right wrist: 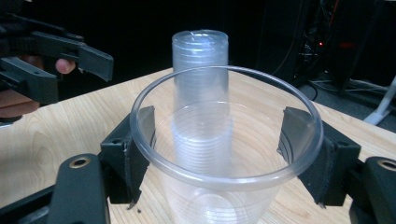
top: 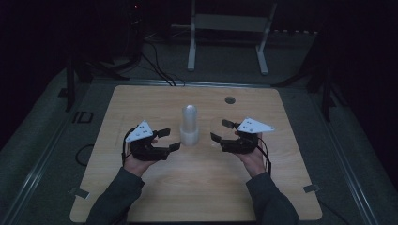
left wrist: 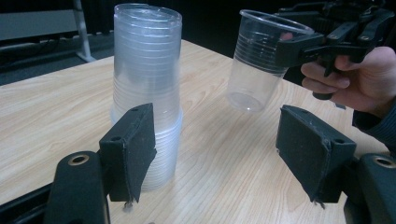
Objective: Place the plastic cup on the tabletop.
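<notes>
Claws are flanking the cup stack (top: pixel 189 125) mid-worktop (top: pixel 141 197) from above: left claw (top: pixel 170 139) gaping empty, right claw (top: pixel 220 131) apparently carrying something faint. Left claw's camera is revealing that as a single clear cup (left wrist: pixel 261 58), lifted clear, beside the stack (left wrist: pixel 147 88). Right claw's camera is showing pads clamping its rim (right wrist: pixel 224 182). One cup seems separated; the rest are waiting.
</notes>
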Tool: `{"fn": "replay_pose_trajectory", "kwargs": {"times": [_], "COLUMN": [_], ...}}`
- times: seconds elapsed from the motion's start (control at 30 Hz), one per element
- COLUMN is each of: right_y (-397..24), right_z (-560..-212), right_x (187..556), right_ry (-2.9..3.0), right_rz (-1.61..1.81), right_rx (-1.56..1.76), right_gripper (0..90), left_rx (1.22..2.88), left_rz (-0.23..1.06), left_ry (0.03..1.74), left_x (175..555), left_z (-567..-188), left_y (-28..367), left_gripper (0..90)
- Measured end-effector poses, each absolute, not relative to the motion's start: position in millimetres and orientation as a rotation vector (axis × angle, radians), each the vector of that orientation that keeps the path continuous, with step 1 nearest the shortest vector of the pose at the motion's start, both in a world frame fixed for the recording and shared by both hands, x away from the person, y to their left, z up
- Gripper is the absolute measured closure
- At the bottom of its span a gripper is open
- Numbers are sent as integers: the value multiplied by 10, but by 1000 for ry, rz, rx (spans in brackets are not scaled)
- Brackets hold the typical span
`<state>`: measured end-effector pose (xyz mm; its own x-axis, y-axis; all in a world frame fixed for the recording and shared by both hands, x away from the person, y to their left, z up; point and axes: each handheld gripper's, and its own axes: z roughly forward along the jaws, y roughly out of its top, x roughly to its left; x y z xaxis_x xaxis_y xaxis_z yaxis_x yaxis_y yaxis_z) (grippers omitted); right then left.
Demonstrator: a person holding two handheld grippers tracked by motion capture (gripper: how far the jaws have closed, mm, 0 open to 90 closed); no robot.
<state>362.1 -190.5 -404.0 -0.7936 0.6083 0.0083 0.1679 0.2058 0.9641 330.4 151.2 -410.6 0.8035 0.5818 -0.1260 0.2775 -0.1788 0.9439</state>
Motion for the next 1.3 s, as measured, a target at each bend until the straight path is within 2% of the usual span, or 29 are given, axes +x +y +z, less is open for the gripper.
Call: {"fn": "replay_pose_trajectory", "kwargs": {"times": [1.3], "right_y": [-1873], "right_z": [-4275], "right_x": [3683], "right_ry": [2110], "right_rz": [1562], "right_rx": [760], "right_gripper": [274], "left_rx": [1769], "left_rz": [324], "left_ry": [672], "left_x": [3304], "left_z": [-4099], "left_y": [1528], "left_gripper": [284]}}
